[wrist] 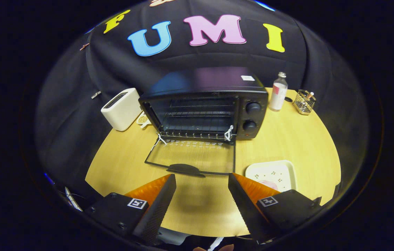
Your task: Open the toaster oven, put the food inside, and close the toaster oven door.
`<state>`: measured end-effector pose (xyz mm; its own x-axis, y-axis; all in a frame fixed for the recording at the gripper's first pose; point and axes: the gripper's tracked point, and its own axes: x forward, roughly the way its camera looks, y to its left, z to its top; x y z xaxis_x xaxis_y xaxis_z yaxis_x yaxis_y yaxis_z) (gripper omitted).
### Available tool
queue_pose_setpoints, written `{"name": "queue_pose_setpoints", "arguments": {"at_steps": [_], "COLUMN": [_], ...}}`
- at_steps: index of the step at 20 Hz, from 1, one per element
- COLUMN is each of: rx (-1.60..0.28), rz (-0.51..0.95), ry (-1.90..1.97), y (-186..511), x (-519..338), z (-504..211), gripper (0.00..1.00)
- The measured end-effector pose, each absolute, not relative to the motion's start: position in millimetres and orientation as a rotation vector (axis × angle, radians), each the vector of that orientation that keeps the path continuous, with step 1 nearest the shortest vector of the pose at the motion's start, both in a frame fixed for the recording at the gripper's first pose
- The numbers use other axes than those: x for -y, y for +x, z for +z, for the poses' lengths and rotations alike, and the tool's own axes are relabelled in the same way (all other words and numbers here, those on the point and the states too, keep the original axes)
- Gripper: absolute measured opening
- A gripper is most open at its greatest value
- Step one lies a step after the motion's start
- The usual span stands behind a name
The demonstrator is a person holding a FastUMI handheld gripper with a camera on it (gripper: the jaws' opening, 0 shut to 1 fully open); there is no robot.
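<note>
Wooden surface carries the toaster oven, door dropped flat. Food on the plate is partly hidden behind the right finger. Tool spread, empty, bare surface between.

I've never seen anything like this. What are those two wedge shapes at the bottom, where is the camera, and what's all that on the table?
The wedges are the two fingers of a hand-held gripper, a tool a person carries; there is no robot arm. The camera rides on it and looks forward along the fingers, hence the round, bulging view. The fingers stand apart and hold nothing. Ahead, on the wooden table, sits a toaster oven with its glass door folded down open. A plate with food on it lies beside one finger. Further back stand a white toaster, a bottle and a wire basket.
</note>
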<state>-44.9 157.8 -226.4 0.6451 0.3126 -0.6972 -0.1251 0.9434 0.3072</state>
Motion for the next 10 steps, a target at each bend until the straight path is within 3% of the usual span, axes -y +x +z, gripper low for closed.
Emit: {"name": "queue_pose_setpoints", "arguments": {"at_steps": [10], "rx": [-0.892], "rz": [0.174], "ry": [0.219], "y": [-44.8], "x": [21.3], "z": [-240.5], "gripper": [1.00]}}
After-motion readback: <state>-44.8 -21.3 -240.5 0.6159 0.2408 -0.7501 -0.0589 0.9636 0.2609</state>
